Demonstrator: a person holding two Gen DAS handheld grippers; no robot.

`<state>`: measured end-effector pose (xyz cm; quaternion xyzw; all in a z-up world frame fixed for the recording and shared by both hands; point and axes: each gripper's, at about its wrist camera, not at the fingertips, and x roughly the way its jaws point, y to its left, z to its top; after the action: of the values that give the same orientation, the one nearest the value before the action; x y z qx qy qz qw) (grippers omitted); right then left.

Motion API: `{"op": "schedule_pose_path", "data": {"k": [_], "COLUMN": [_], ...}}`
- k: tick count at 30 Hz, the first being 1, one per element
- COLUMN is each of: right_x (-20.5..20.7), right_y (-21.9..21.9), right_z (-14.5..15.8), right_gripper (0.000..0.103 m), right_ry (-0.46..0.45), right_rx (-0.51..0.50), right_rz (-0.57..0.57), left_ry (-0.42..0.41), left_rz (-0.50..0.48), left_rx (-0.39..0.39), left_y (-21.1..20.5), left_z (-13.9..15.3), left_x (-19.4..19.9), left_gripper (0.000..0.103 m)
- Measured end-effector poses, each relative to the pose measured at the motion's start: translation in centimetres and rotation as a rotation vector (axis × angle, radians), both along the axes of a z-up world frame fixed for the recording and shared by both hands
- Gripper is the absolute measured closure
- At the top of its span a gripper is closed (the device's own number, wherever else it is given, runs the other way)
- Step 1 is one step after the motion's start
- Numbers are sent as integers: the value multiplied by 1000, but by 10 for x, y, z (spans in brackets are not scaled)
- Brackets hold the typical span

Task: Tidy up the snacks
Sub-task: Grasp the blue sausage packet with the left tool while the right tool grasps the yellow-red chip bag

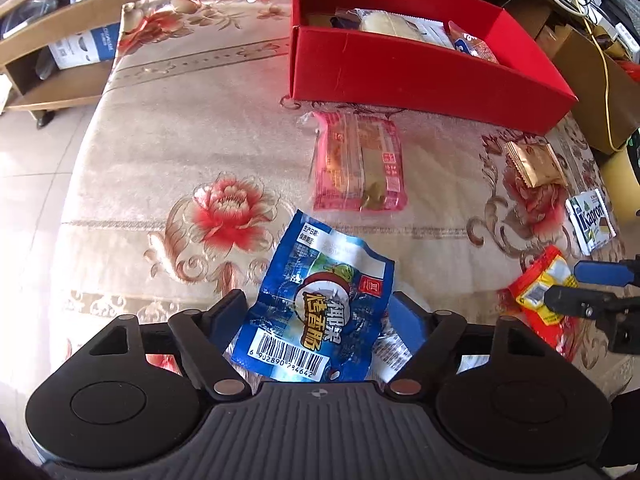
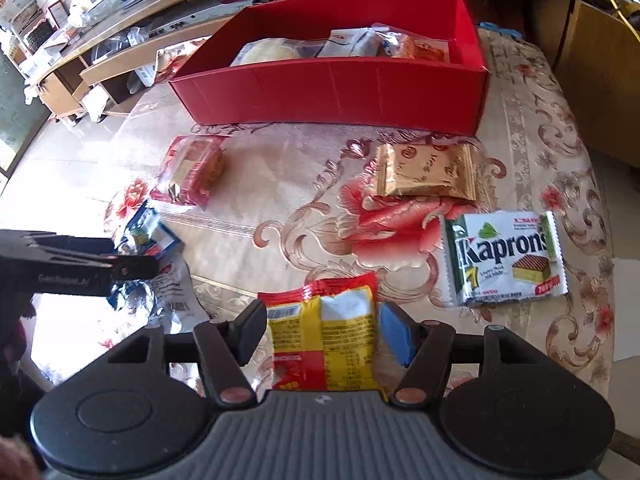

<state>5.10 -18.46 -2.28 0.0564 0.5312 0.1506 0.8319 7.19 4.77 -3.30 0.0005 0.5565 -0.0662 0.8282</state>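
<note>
My worry is the blue packet: my left gripper has it by the crumpled lower part, and most of the film sticks out forward, so it could slide free or fold over and catch the near wall of the red box as I carry it that way. The same goes for the yellow-red packet in my right gripper; it is slick foil, and whether it is lifted clear of the cloth I cannot tell. The two tools sit close side by side, so they could clash on the way to the box.

Both jaws are partly closed, pads pressing each packet's sides. Short of the box lie the pink packet, gold packet and Kaprons, still out.
</note>
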Motion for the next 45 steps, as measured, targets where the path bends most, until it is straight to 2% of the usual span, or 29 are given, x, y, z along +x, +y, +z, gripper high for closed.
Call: {"op": "schedule_pose_path", "data": {"k": [3, 5, 8, 12, 14, 17, 21, 25, 28, 31, 33, 35, 36, 37, 38, 41, 45], "right_x": [-3, -3, -3, -5, -7, -4, -7, -10, -9, -12, -15, -19, -20, -20, -19, -18, -18], "right_y": [-3, -6, -6, -1, 2, 6, 21, 33, 35, 38, 41, 41, 38, 35, 30, 23, 24], "right_z": [-3, -3, -3, -4, -6, -14, -17, -25, -25, -26, -25, -21, -19, -17, -15, -13, -11], "right_gripper": [42, 40, 40, 39, 39, 35, 23, 1, 1, 1, 5, 29, 34, 47, 52, 53, 53], "right_ry": [5, 10, 14, 24, 32, 47, -4, -14, -10, -24, -38, -60, -66, -70, -63, -56, -57], "right_rx": [3, 9, 15, 20, 18, 8, -56, -73, -88, -106, -140, -192, -189, -190, -172, -151, -140], "right_rz": [-11, -20, -28, 2, 16, 38, 93, 123, 112, 127, 142, 134, 124, 114, 105, 86, 94], "left_ry": [4, 4, 6, 14, 20, 27, 28, 26, 20, 11, 10, 5, 7, 9, 10, 8, -1], "left_rz": [16, 31, 45, 35, 34, 20, 10, 22, 35, 54, 48, 43, 38, 32, 26, 10, -23], "left_rx": [-12, -23, -74, -60, -59, -54, -40, -56, -58, -25, -22, -21, -31, -38, -37, -15, 29], "left_y": [4, 7, 13, 11, 10, 7, 3, 6, 8, 10, 9, 7, 6, 4, 2, -5, -17], "left_z": [2, 4, 9, 5, 4, 2, 0, 0, 1, 0, 0, 2, 2, 2, 2, 1, -5], "left_x": [-5, -6, -6, -5, -4, -4, -3, -4, -3, -2, -2, -4, -5, -6, -7, -5, 1], "left_gripper": [22, 35, 43, 38, 26, 20, 18, 18, 18, 19, 20, 26, 28, 29, 29, 26, 17]}}
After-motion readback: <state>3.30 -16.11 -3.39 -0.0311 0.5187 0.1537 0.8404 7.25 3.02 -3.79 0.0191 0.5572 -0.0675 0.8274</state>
